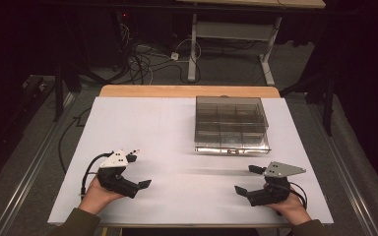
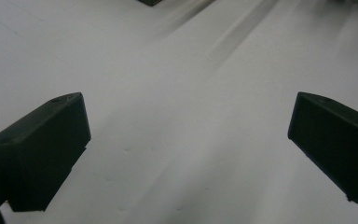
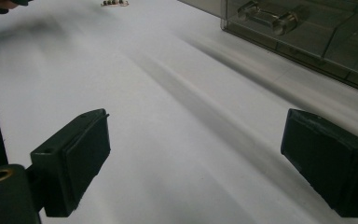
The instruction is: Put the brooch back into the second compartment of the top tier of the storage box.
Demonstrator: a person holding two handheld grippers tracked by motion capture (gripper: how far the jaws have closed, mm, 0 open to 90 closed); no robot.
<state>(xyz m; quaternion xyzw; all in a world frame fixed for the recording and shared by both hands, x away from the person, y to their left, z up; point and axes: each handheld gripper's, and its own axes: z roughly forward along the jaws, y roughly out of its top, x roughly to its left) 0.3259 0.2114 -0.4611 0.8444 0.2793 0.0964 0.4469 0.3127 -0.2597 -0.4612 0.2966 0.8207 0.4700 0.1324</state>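
Both black two-jaw grippers, left (image 1: 139, 169) and right (image 1: 249, 179), are held wide open and empty, apparently readied for the closed smoky transparent plastic compartment box (image 1: 231, 123).

You have one clear compartment box (image 1: 231, 123) at the far right of the white tabletop (image 1: 142, 128), and two grippers nearer you than the box, the left gripper (image 1: 140, 169) and the right gripper (image 1: 247, 179).

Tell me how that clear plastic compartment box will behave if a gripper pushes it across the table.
The box is low and wide with a flat base, so it will probably slide, not tip. Its thin clear walls and seemingly empty compartments suggest it is light. The smooth white table likely offers little grip, so an off-centre push may spin it.
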